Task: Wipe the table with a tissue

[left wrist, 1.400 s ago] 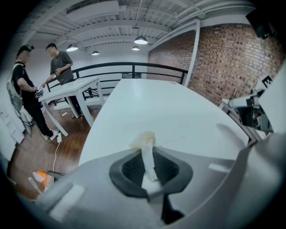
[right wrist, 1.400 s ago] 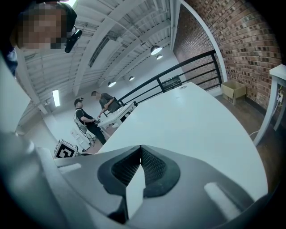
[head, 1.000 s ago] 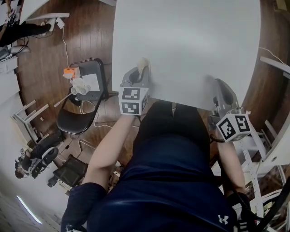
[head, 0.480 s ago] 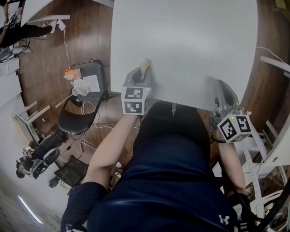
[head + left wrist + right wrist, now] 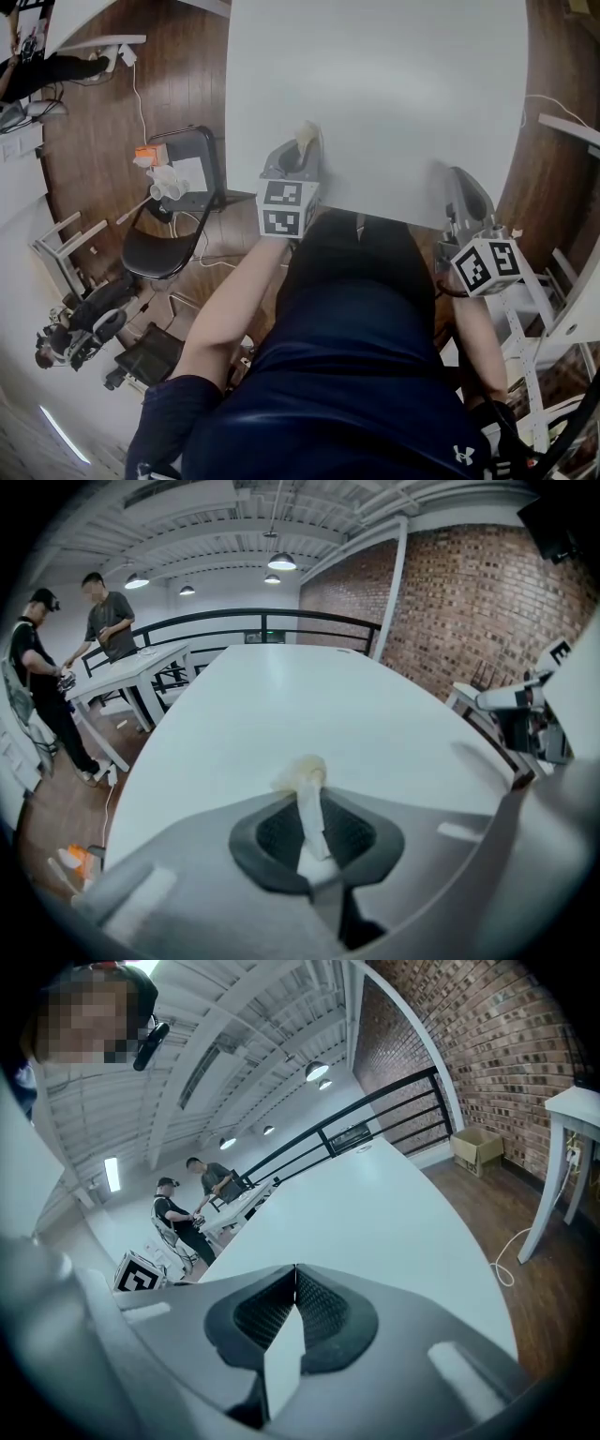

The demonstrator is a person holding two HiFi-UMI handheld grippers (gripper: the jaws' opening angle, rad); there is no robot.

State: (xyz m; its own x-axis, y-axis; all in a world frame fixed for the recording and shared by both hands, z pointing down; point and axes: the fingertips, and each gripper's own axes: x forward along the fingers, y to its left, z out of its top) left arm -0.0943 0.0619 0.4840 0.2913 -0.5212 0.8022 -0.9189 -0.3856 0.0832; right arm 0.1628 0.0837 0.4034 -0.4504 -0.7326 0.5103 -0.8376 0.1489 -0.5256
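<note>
crowding the floor left of the table point(image 5: 394, 84) are a black folding chair point(image 5: 159, 248) and a second chair point(image 5: 199, 150) with an orange item point(image 5: 142, 150) and white bits on it. cables run across the wooden floor point(image 5: 178, 66). nothing sits on the tabletop ahead of either gripper.

table is white, plain, with a rounded end. brick wall point(image 5: 487, 592) to the right, black railing point(image 5: 262, 621) behind, grey ceiling with hanging lamps. two people point(image 5: 108, 621) stand at another white table far left. right gripper view shows a cardboard box point(image 5: 473, 1147) on the floor by the wall.

left gripper point(image 5: 304, 148) is over the near left part of the table, jaws clamped on the tissue point(image 5: 302, 778). tissue is rolled into a thin strip with its long axis along the jaws, pointing away from the person. its bunched end pokes out past the tips, down at the tabletop; cannot tell if it touches. in the head view the tissue point(image 5: 304, 134) lies just inside the near edge.

right gripper point(image 5: 295, 1283) has its jaws pressed together on nothing, and sits at the near right edge of the table, well apart from the left one.
</note>
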